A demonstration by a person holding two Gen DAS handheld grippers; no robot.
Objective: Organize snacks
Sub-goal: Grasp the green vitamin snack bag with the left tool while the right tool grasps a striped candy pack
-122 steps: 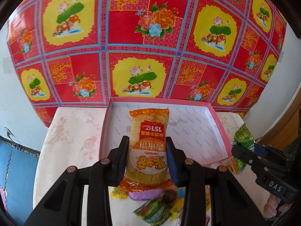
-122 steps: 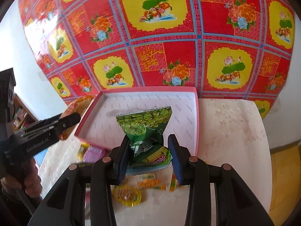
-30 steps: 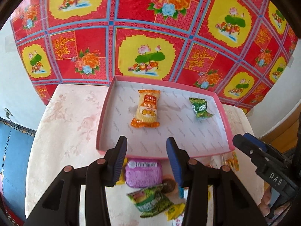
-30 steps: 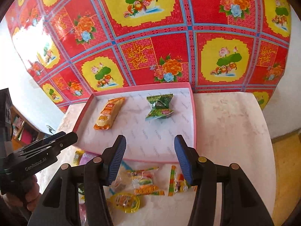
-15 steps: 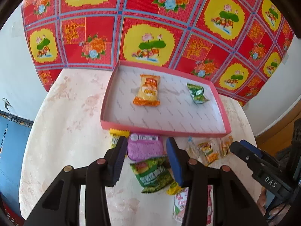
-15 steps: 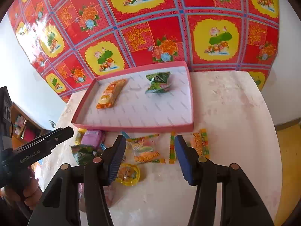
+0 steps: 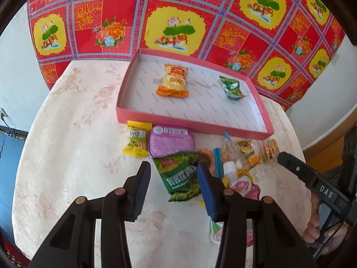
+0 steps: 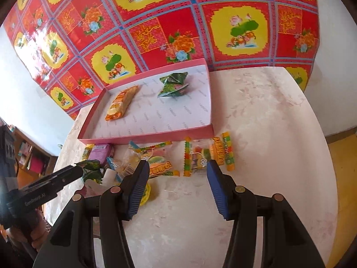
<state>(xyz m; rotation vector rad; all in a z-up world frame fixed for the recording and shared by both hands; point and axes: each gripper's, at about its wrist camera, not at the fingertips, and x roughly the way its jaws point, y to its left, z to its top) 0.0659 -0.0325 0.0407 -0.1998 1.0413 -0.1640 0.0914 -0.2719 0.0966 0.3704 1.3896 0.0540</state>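
Note:
A pink tray (image 7: pixel 191 121) (image 8: pixel 147 137) at the table's back holds an orange rice-cracker packet (image 7: pixel 173 81) (image 8: pixel 121 106) and a small green packet (image 7: pixel 232 88) (image 8: pixel 174 83). In front of it lie loose snacks: a yellow packet (image 7: pixel 136 141), a purple tin (image 7: pixel 170 141), a green bag (image 7: pixel 180 175) and gummy packets (image 8: pixel 196 156). My left gripper (image 7: pixel 174 174) stands open above the green bag, which shows between its fingers, untouched. My right gripper (image 8: pixel 178 172) is open over the gummy packets, holding nothing.
The round table (image 7: pixel 67 156) has a pale floral cloth. A red and yellow patterned sheet (image 8: pixel 178 22) covers the wall behind. The right gripper's body and a hand (image 7: pixel 321 232) show at the right of the left view. Bare cloth lies left and right of the snack pile.
Both grippers have drawn back from the tray toward the loose snacks in front of it and dipped lower. The orange and green packets stay in the tray. Both jaws keep the same width.

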